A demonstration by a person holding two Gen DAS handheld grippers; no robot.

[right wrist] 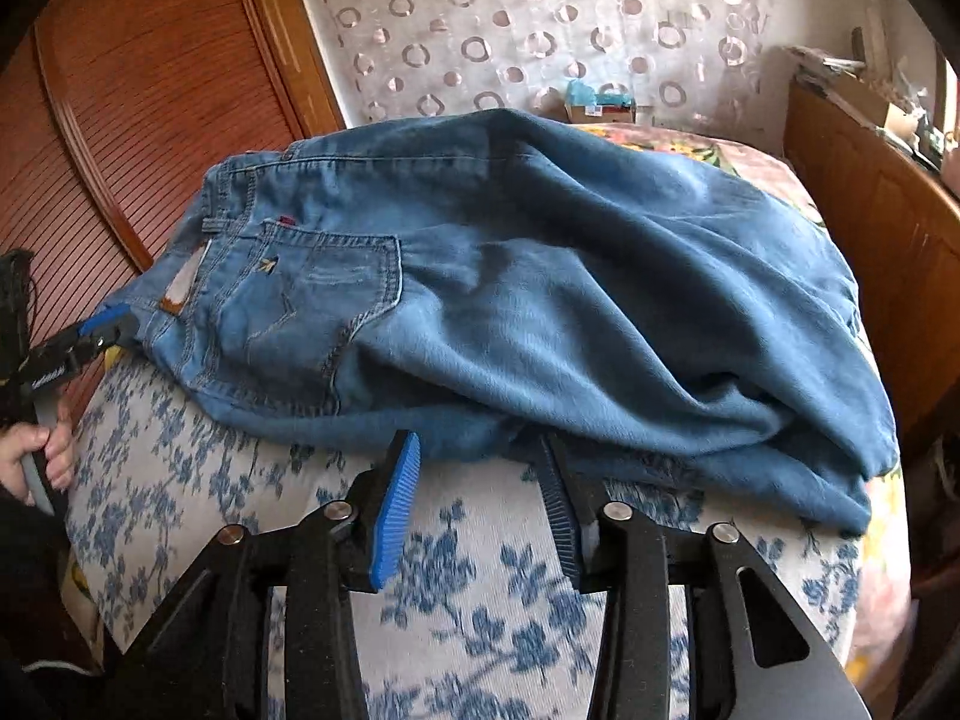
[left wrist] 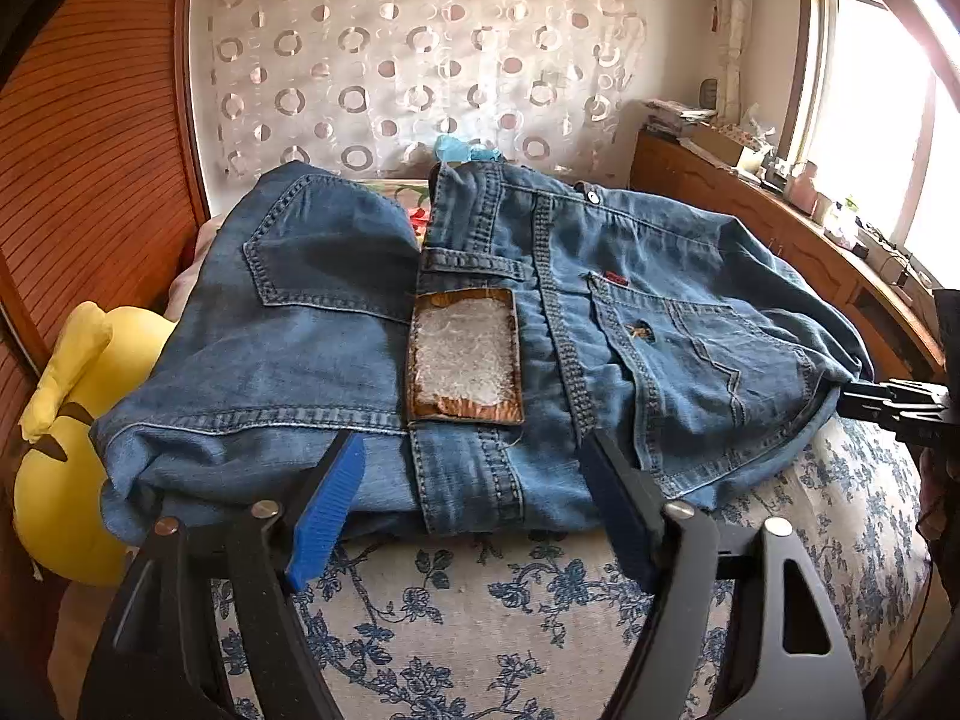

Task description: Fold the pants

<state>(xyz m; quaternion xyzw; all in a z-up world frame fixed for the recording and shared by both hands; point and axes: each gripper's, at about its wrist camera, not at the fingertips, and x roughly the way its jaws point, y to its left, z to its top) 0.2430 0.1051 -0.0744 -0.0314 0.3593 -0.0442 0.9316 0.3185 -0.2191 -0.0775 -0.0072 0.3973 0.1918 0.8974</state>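
Blue denim pants lie in a folded bundle on a floral bedspread, back pockets and a worn waistband patch facing up. My left gripper is open, its fingers straddling the near waistband edge of the bundle. My right gripper is open at the near edge of the pants, fingertips at the fabric's hem. The left gripper also shows at the left of the right wrist view, next to the waistband. The right gripper shows at the right of the left wrist view.
A yellow plush toy sits left of the pants. A wooden slatted wardrobe door stands at the left, a patterned curtain behind. A wooden cabinet with clutter runs along the right under a window.
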